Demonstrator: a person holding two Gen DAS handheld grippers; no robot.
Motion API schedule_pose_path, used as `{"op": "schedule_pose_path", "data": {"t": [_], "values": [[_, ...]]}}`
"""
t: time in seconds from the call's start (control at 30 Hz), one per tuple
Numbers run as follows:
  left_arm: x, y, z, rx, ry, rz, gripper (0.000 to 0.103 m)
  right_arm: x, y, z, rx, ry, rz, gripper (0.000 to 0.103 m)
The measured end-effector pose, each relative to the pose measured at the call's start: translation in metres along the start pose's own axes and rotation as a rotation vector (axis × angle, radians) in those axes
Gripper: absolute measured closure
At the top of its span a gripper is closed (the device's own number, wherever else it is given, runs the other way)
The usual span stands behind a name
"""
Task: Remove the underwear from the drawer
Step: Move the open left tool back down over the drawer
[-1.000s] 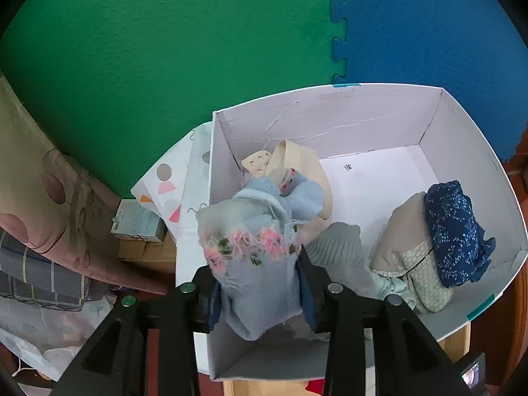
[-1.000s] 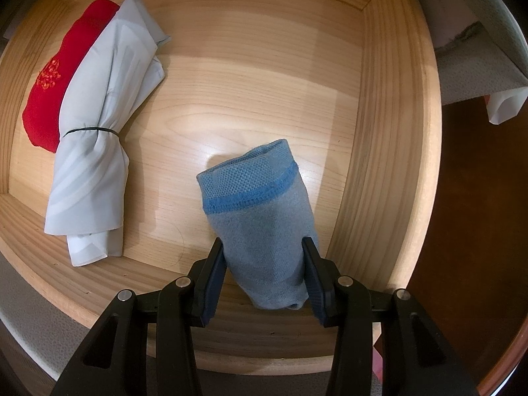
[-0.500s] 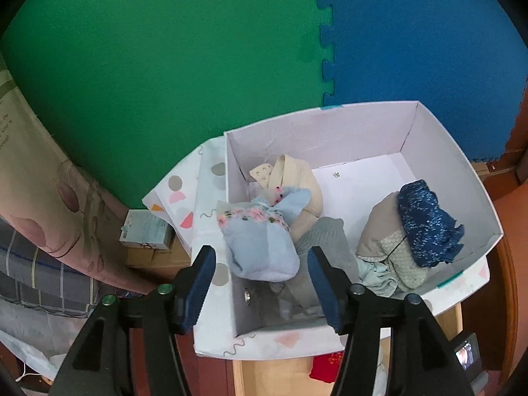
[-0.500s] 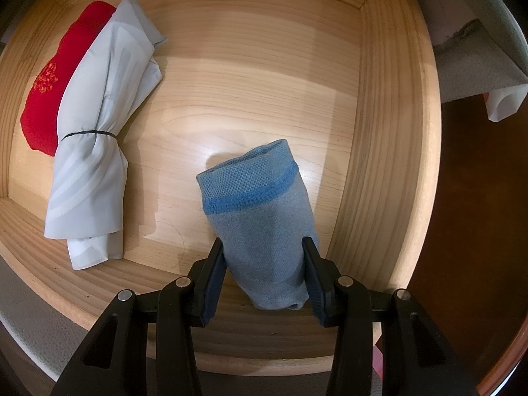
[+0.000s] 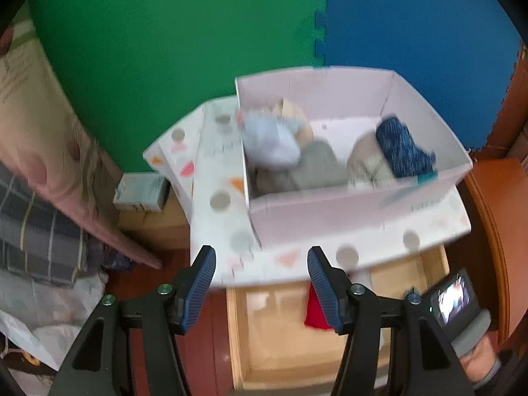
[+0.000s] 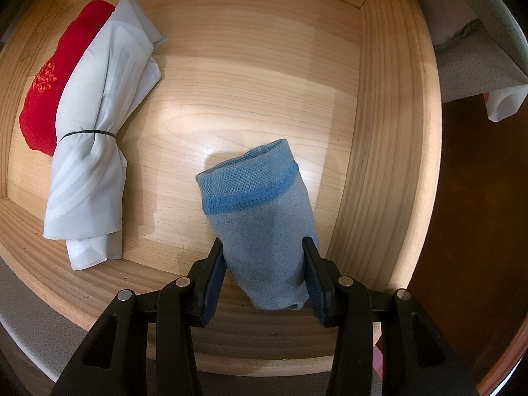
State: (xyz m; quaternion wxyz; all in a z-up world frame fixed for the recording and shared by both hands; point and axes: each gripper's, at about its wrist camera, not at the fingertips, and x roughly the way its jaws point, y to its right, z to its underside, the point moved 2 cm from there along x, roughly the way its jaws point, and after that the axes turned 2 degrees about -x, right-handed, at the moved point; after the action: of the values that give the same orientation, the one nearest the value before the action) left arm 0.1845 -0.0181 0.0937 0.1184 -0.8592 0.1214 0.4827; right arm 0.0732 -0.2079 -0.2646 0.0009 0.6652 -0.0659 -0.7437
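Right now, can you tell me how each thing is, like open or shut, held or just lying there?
wooden drawer: pulled open.
blue rolled underwear: in the drawer, pinched between the pads.
right gripper: shut on the blue roll.
grey-white roll: lying loose, bound by a black band.
red roll: lying partly under the grey-white roll.
left gripper: open, nothing between its pads.
white box: open-topped, several rolled garments inside.

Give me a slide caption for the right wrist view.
Right gripper clamps a rolled blue underwear in the wooden drawer, beside white and red rolls.
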Motion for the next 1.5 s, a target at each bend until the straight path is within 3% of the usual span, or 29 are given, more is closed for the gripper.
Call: {"op": "schedule_pose_path", "data": {"t": [0.17, 0.33, 0.5, 0.8, 1.0, 1.3, 1.5], "values": [[0.014, 0.003, 0.054, -0.027, -0.014, -0.014, 0.044, -0.001, 0.003, 0.000, -0.003, 0.003, -0.001, 0.061], [0.046, 0.007, 0.104, -0.102, -0.082, -0.005, 0.044, -0.001, 0.005, 0.001, -0.004, 0.005, -0.002, 0.061], [0.069, 0.011, 0.129, -0.140, -0.117, -0.038, 0.044, 0.002, 0.000, 0.004, -0.006, 0.007, -0.002, 0.061], [0.090, 0.017, 0.145, -0.120, -0.108, -0.069, 0.044, 0.000, 0.006, 0.009, 0.007, 0.024, -0.025, 0.062], [0.096, 0.013, 0.147, -0.138, -0.132, -0.045, 0.044, -0.004, 0.012, 0.014, 0.033, 0.057, -0.062, 0.065], [0.092, 0.015, 0.150, -0.124, -0.107, -0.075, 0.044, -0.018, 0.019, 0.022, 0.047, 0.150, -0.088, 0.066], [0.095, 0.009, 0.151, -0.154, -0.118, -0.053, 0.044, -0.037, 0.026, 0.032, 0.064, 0.248, -0.175, 0.066]]}}
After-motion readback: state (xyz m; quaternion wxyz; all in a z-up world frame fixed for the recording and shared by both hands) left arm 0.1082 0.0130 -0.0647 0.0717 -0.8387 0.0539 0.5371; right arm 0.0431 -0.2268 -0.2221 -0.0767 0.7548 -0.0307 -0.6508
